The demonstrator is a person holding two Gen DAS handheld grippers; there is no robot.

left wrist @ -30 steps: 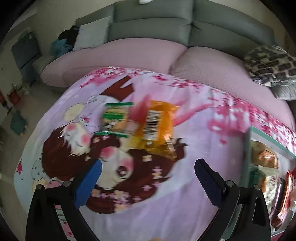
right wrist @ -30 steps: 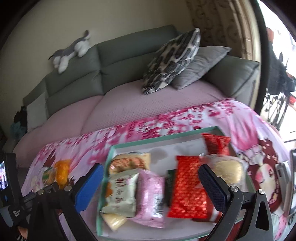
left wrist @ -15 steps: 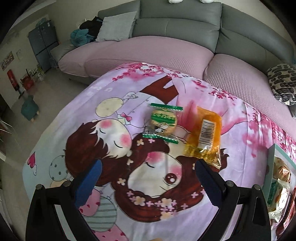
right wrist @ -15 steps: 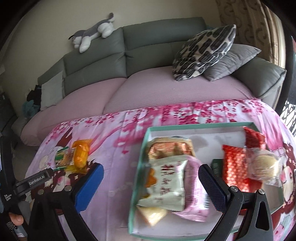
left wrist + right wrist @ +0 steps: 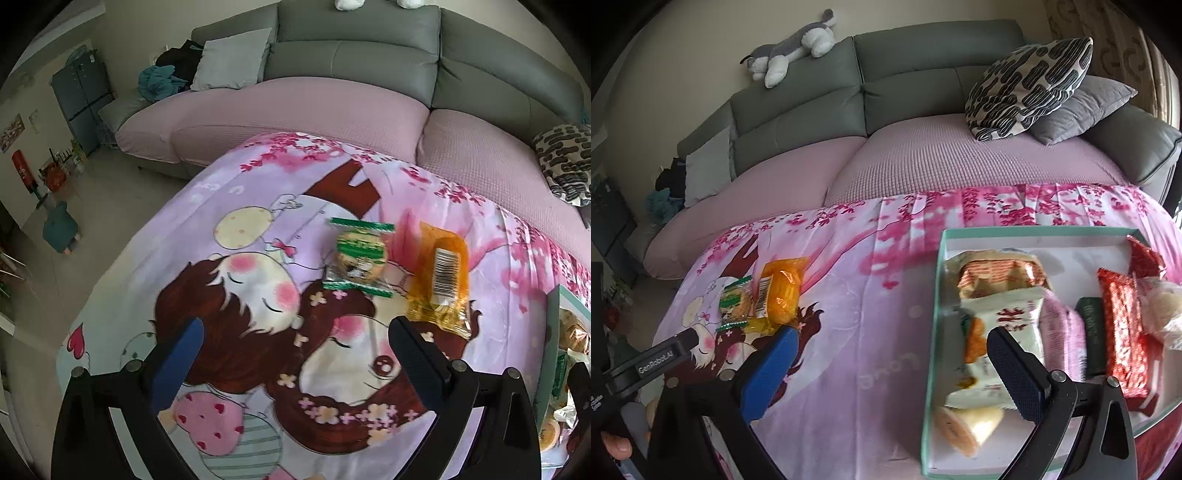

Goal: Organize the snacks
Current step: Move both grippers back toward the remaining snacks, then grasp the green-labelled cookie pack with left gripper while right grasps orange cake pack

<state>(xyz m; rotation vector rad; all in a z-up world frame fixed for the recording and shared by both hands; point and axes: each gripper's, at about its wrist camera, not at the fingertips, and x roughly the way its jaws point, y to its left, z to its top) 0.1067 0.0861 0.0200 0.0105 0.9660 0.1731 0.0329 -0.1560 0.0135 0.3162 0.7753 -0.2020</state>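
Observation:
Two snacks lie loose on the cartoon-print cloth: a green-striped cookie pack [image 5: 357, 256] [image 5: 735, 301] and an orange pack [image 5: 441, 275] [image 5: 781, 291] with a barcode, side by side. My left gripper [image 5: 295, 334] is open and empty, a little short of them. My right gripper [image 5: 892, 345] is open and empty, straddling the left rim of a teal-edged tray [image 5: 932, 295] [image 5: 550, 354]. The tray holds several packs: a white one [image 5: 1001, 343], a pink one [image 5: 1065, 339] and a red one [image 5: 1124, 332].
A grey sofa with a pink cover [image 5: 332, 107] [image 5: 960, 158] runs behind the table. Patterned cushions [image 5: 1030, 86] and a plush toy [image 5: 792, 46] rest on it. The table edge drops to the floor [image 5: 74, 229] on the left. A hand [image 5: 617, 448] holds the left gripper.
The left wrist view swung left and steadied, so both loose packs sit more to the right and nearer. The right gripper shifted left, from over the tray to its left rim.

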